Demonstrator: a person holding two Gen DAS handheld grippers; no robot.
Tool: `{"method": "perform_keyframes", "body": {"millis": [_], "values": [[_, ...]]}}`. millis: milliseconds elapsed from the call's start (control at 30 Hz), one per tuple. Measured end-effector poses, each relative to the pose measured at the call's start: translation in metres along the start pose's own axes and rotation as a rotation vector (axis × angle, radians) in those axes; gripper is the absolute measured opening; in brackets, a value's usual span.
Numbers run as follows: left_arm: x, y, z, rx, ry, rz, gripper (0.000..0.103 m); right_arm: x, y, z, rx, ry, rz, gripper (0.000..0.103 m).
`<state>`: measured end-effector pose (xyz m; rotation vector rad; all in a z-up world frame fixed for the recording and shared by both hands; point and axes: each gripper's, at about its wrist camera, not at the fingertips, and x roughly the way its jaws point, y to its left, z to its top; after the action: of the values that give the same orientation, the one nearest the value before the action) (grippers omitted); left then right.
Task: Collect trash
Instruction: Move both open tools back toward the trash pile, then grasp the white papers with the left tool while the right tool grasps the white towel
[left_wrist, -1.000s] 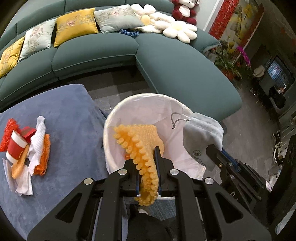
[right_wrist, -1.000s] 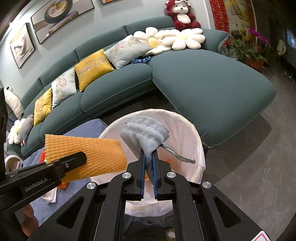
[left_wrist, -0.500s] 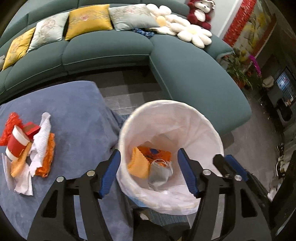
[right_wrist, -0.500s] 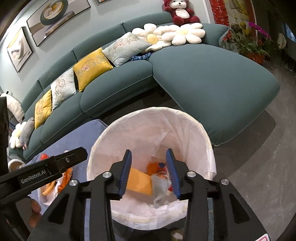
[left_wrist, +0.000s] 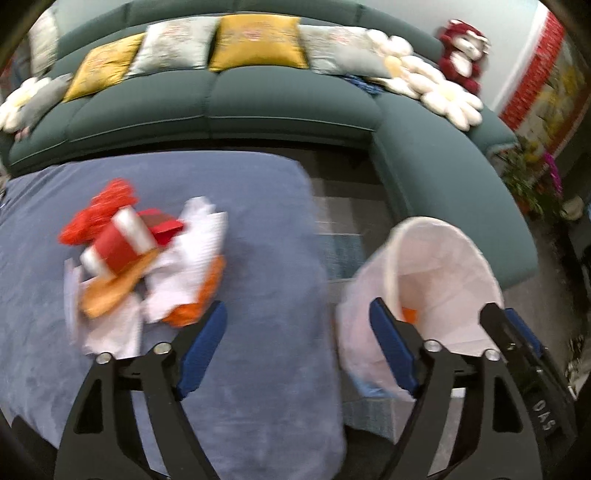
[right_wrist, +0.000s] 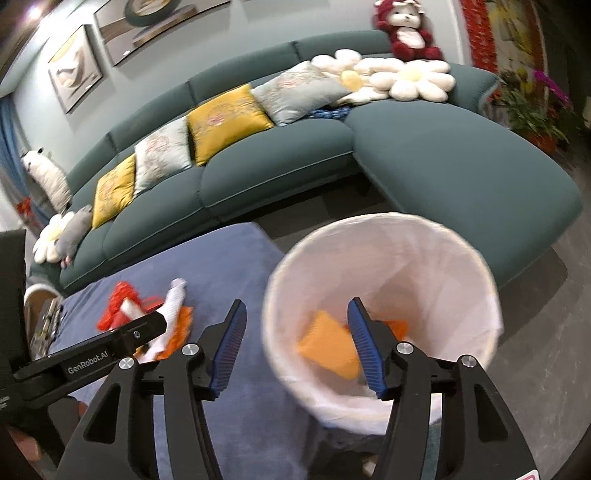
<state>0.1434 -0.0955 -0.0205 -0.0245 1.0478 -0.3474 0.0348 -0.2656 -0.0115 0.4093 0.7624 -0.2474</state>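
Observation:
A white-lined trash bin (left_wrist: 461, 258) (right_wrist: 461, 258) stands on the floor beside a blue-covered table (left_wrist: 258, 258) (right_wrist: 240, 254). Inside it lie a yellow foam net (right_wrist: 328, 343) and orange trash (right_wrist: 397, 326). A pile of trash lies on the table: a red-and-white cup (left_wrist: 118, 247), red netting (left_wrist: 107, 199), white tissue (left_wrist: 195, 258) and orange pieces (left_wrist: 188, 314); it also shows in the right wrist view (right_wrist: 147, 310). My left gripper (left_wrist: 295, 347) is open and empty, over the table edge right of the pile. My right gripper (right_wrist: 295, 347) is open and empty, over the bin's left rim.
A curved green sofa (left_wrist: 277, 103) (right_wrist: 443, 166) with yellow and grey cushions wraps behind the table and bin. Flower cushions and a red plush bear (right_wrist: 406, 33) sit on its back. Potted plants (right_wrist: 535, 110) stand at far right. Grey tiled floor lies around the bin.
A second ago both grippers held trash over the bin; both opened and dropped the foam net and grey pouch in. Both have since swung left toward the table pile.

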Motion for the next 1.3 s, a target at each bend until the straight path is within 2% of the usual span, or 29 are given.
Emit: {"method": "perform_keyframes", "body": {"millis": [333,467,633,967,1033,1233,1300], "values": [[-0.012,0.122,-0.021,-0.169,0.012,0.130,0.081,0.026,0.087,-0.028,-0.102,0.078,0.069,0.057],[-0.009,0.159,-0.032,-0.201,0.023,0.180,0.081,0.044,0.120,-0.042,-0.143,0.122,0.085,0.057],[0.003,0.194,-0.047,-0.230,0.050,0.209,0.081,0.070,0.148,-0.054,-0.176,0.168,0.089,0.057],[0.039,0.227,-0.057,-0.260,0.089,0.219,0.080,0.123,0.185,-0.067,-0.206,0.246,0.095,0.057],[0.045,0.233,-0.057,-0.271,0.097,0.213,0.077,0.132,0.189,-0.069,-0.210,0.259,0.095,0.057],[0.053,0.247,-0.054,-0.275,0.102,0.197,0.058,0.154,0.195,-0.077,-0.214,0.293,0.082,0.057],[0.054,0.251,-0.052,-0.273,0.104,0.189,0.045,0.161,0.197,-0.077,-0.214,0.296,0.074,0.057]]}}
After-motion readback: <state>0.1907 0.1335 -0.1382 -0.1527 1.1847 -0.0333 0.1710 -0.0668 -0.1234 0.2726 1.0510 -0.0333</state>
